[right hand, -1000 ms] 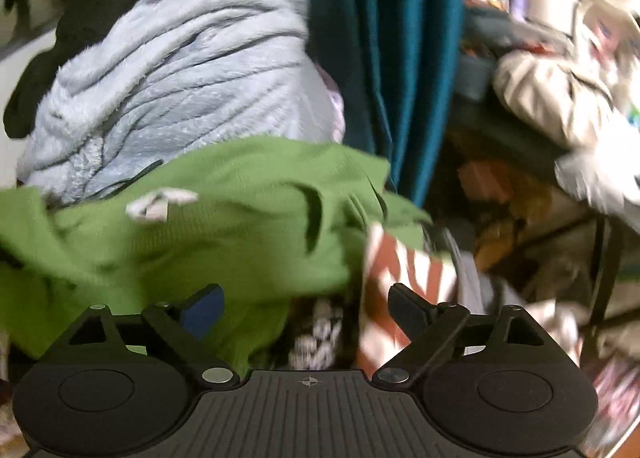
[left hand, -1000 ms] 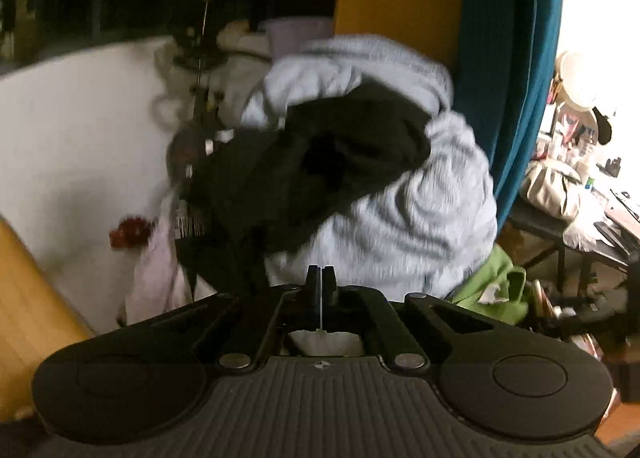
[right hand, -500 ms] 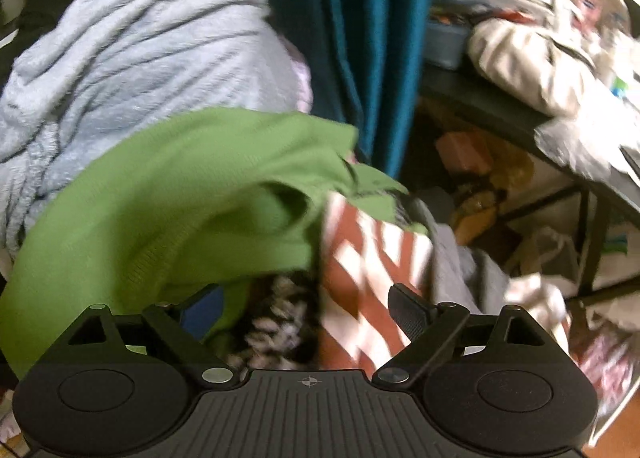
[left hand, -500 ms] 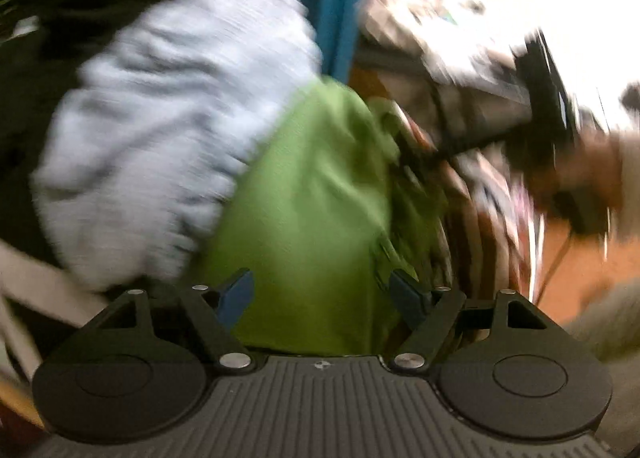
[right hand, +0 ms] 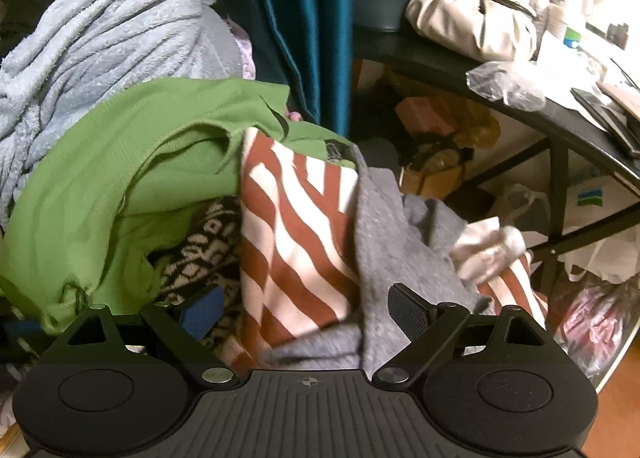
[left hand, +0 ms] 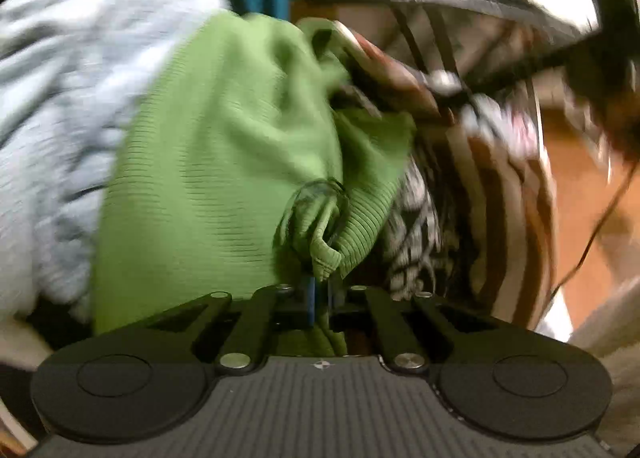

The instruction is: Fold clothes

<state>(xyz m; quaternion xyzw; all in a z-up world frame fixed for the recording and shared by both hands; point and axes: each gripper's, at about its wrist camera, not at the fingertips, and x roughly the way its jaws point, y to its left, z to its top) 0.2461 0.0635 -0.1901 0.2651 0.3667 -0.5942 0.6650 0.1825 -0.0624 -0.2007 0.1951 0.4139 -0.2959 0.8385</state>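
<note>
The clothes pile fills the left and centre of both wrist views. Largest is the pale blue fleece blanket [right hand: 100, 30], upper left: bulky and soft, likely heavy for one grip. Below it lies the green ribbed garment [right hand: 120, 162], at centre left in the right wrist view: a light, limp knit that should stretch and sag, so it is best taken at a hem or cuff. The rust-and-white striped top [right hand: 288, 242] and grey knit [right hand: 384, 226] overlap it at centre. The left gripper [left hand: 320, 290], at lower centre of its view, is clamped together on a bunched ribbed edge of the green garment. The right gripper [right hand: 308, 310] stands with its jaws apart over the striped top, holding nothing.
</note>
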